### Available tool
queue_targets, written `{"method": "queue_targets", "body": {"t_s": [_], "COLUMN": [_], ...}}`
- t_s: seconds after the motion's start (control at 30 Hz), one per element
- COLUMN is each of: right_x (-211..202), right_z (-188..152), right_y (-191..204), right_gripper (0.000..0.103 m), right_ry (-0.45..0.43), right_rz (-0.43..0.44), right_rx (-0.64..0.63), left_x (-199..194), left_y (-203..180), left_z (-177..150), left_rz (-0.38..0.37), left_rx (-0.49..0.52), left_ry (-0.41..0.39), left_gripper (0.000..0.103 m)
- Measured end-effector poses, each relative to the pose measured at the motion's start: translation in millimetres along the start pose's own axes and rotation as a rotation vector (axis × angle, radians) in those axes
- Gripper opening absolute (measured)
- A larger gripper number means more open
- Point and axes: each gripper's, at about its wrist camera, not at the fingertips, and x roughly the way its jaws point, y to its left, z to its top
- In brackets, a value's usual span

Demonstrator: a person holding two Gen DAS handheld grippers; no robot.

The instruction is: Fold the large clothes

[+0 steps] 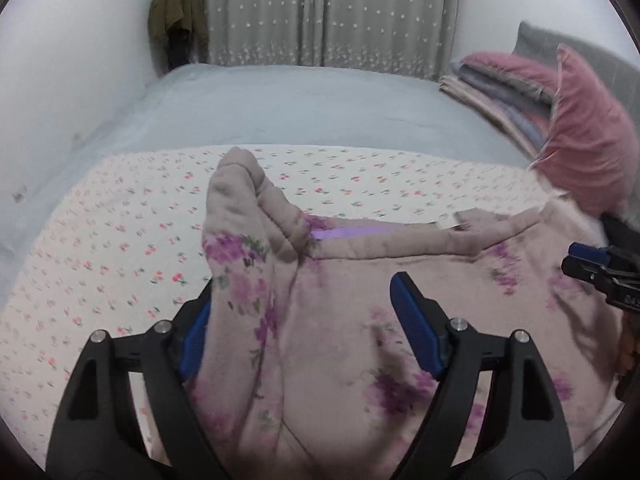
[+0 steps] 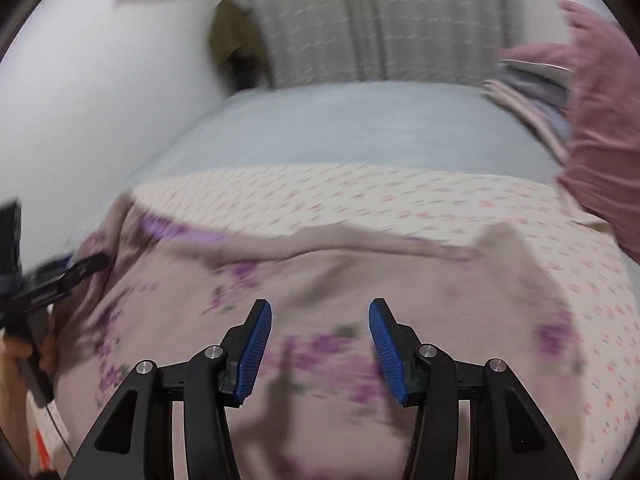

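A large beige-pink garment with purple flowers (image 1: 340, 340) lies spread on the floral bed sheet (image 1: 100, 248). My left gripper (image 1: 304, 316) is open, its jaws wide apart, and a raised fold of the garment (image 1: 244, 220) stands between them, against the left finger. My right gripper (image 2: 320, 344) is open and empty, hovering over the middle of the garment (image 2: 320, 280); this view is blurred. The right gripper also shows at the right edge of the left wrist view (image 1: 600, 268), and the left gripper shows at the left edge of the right wrist view (image 2: 60, 276).
The bed's grey-blue cover (image 1: 300, 104) stretches beyond the sheet to a grey starred curtain (image 1: 320, 12). A pink pillow (image 1: 588, 132) and folded blankets (image 1: 500, 92) sit at the right. A green jacket (image 1: 176, 12) hangs on the white wall at left.
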Motion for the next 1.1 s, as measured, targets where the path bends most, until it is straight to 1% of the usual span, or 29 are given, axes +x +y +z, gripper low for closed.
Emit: {"method": "queue_targets", "body": {"t_s": [0.03, 0.1, 0.17, 0.23, 0.27, 0.3, 0.33, 0.37, 0.4, 0.43, 0.5, 0.57, 0.63, 0.67, 0.7, 0.77, 0.8, 0.87, 0.9, 0.97, 1.0, 1.03, 1.1], "right_x": [14.6, 40.9, 64.6, 62.6, 56.9, 51.5, 40.3, 29.3, 18.8, 5.3, -19.4, -45.8, -63.7, -75.0, -79.0, -93.5, -97.9, -105.3, -106.7, -109.7, -103.9, -102.6, -98.1], "right_z": [1.5, 2.3, 11.1, 21.8, 25.7, 26.4, 27.3, 27.3, 26.8, 23.9, 15.4, 1.3, -12.2, -21.4, -28.4, -45.8, -51.0, -69.4, -76.9, -92.8, -97.2, -101.6, -112.8], "right_y": [12.6, 21.3, 1.6, -28.8, -47.9, -57.0, -71.4, -79.8, -90.8, -102.1, -124.3, -146.6, -150.8, -152.9, -154.9, -158.1, -157.5, -159.9, -160.7, -162.0, -168.2, -168.8, -172.3], "right_gripper": [0.052, 0.052, 0.052, 0.052, 0.060, 0.063, 0.063, 0.065, 0.065, 0.065, 0.066, 0.069, 0.073, 0.075, 0.077, 0.079, 0.080, 0.081, 0.082, 0.083, 0.083, 0.083, 0.083], "right_ry": [0.037, 0.114, 0.173, 0.160, 0.147, 0.142, 0.126, 0.113, 0.094, 0.072, 0.039, 0.014, -0.004, -0.016, -0.024, -0.038, -0.042, -0.045, -0.045, -0.031, -0.016, -0.003, 0.031], "right_rz": [-0.007, -0.042, -0.090, -0.122, -0.103, -0.097, -0.165, -0.259, -0.332, -0.343, -0.291, -0.237, -0.215, -0.211, -0.210, -0.196, -0.187, -0.145, -0.129, -0.084, -0.071, -0.064, -0.050], "right_rx": [-0.040, -0.078, -0.040, 0.025, 0.076, 0.107, 0.140, 0.144, 0.145, 0.159, 0.226, 0.312, 0.358, 0.378, 0.390, 0.413, 0.424, 0.467, 0.484, 0.518, 0.531, 0.543, 0.579], "left_x": [7.0, 19.4, 37.3, 55.8, 60.4, 63.1, 62.4, 57.6, 50.8, 42.5, 26.9, 8.9, -9.1, -18.3, -27.3, -40.1, -44.0, -45.9, -44.1, -40.4, -36.9, -32.5, -23.5], "left_y": [1.1, 12.4, 34.8, 72.3, 85.7, 101.3, 110.5, 120.7, 121.5, 124.7, 123.4, 121.9, 121.7, 119.0, 116.8, 113.8, 113.9, 114.5, 115.6, 117.5, 118.9, 120.0, 119.8], "left_z": [-0.7, 0.2, 2.1, 2.2, 3.4, 2.9, 1.8, 1.4, -1.8, -2.3, -3.8, -4.5, -6.7, -7.6, -9.9, -17.1, -21.2, -31.8, -39.1, -53.0, -59.4, -65.6, -77.7], "left_rz": [0.036, 0.077, 0.137, 0.174, 0.185, 0.182, 0.168, 0.131, 0.114, 0.110, 0.111, 0.082, 0.031, -0.005, -0.045, -0.114, -0.154, -0.230, -0.258, -0.271, -0.267, -0.264, -0.291], "left_rx": [0.009, -0.001, -0.030, -0.095, -0.117, -0.138, -0.145, -0.148, -0.148, -0.144, -0.122, -0.107, -0.123, -0.138, -0.160, -0.212, -0.247, -0.321, -0.361, -0.416, -0.432, -0.438, -0.439], "left_ry": [0.008, 0.027, 0.076, 0.154, 0.175, 0.197, 0.202, 0.194, 0.184, 0.169, 0.140, 0.111, 0.093, 0.087, 0.084, 0.082, 0.085, 0.111, 0.137, 0.177, 0.191, 0.207, 0.247], "left_gripper": [0.081, 0.081, 0.081, 0.081, 0.081, 0.081, 0.082, 0.083, 0.083, 0.083, 0.083, 0.083, 0.084, 0.089, 0.095, 0.102, 0.102, 0.102, 0.102, 0.102, 0.102, 0.102, 0.102]}}
